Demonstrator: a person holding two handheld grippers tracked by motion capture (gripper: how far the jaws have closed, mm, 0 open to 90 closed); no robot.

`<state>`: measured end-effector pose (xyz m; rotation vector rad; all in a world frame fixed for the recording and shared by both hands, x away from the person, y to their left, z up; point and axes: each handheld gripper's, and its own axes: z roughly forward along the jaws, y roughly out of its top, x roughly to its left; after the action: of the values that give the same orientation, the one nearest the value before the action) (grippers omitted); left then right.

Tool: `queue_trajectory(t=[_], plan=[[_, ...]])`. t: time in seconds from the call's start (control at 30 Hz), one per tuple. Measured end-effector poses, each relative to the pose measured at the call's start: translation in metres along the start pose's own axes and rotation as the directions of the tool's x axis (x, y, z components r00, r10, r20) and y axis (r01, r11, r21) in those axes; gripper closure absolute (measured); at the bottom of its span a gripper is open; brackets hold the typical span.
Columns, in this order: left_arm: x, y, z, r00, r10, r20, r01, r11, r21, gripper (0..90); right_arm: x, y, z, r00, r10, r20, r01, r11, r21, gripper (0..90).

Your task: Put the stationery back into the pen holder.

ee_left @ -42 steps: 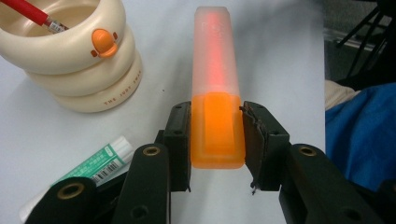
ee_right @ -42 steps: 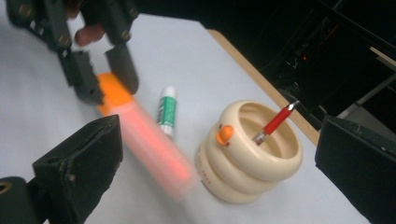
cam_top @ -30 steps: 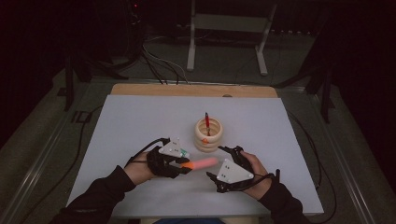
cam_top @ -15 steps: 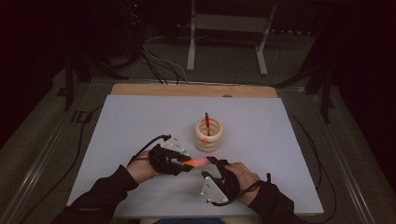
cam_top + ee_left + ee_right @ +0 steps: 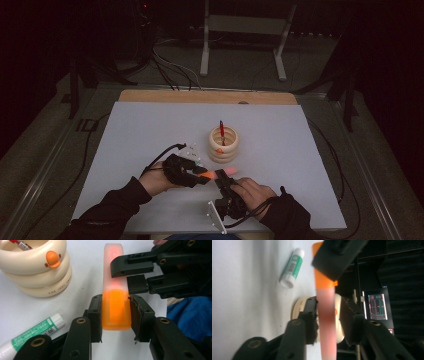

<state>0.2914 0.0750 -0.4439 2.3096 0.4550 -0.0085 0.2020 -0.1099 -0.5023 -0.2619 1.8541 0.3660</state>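
**Cap grip closing on the orange marker**

Taking the cream ring-stacked holder (image 5: pixel 223 144) as landmark: a green-labelled glue stick (image 5: pixel 32 336) lies on the table to its left-front. In front of the holder, the left gripper (image 5: pixel 192 172) pinches the marker (image 5: pixel 115 290) by its orange body. The right gripper (image 5: pixel 223 181) has just been closing its jaws around the translucent cap end; contact looks near, not certain. Judged step: uncapping. Next, a firm pinch, then a straight pull apart along the marker's axis.
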Motion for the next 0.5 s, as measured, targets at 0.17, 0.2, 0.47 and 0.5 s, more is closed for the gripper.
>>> queue_trajectory(t=[0.17,0.2,0.47,0.5], plan=[[0.002,0.001,0.0,0.9997,-0.021,0.015,0.021,0.9997,-0.014,65.6,0.004,0.0,-0.001,0.9994,-0.029,0.016,0.029,0.999,0.015,75.3],[0.002,0.0,0.0,0.9998,-0.013,0.014,0.014,0.9997,-0.02,65.4,0.004,-0.001,-0.001,0.9995,-0.023,0.019,0.023,1.0,0.01,75.6],[0.002,-0.005,-0.007,0.9998,-0.007,-0.019,0.005,0.9911,-0.133,47.8,-0.01,-0.005,-0.004,0.9933,0.103,-0.052,-0.104,0.995,-0.007,76.0],[0.002,-0.006,-0.009,0.9997,-0.01,-0.021,0.007,0.9889,-0.148,47.9,-0.012,-0.005,-0.005,0.9937,0.103,-0.045,-0.103,0.995,-0.003,76.0]])
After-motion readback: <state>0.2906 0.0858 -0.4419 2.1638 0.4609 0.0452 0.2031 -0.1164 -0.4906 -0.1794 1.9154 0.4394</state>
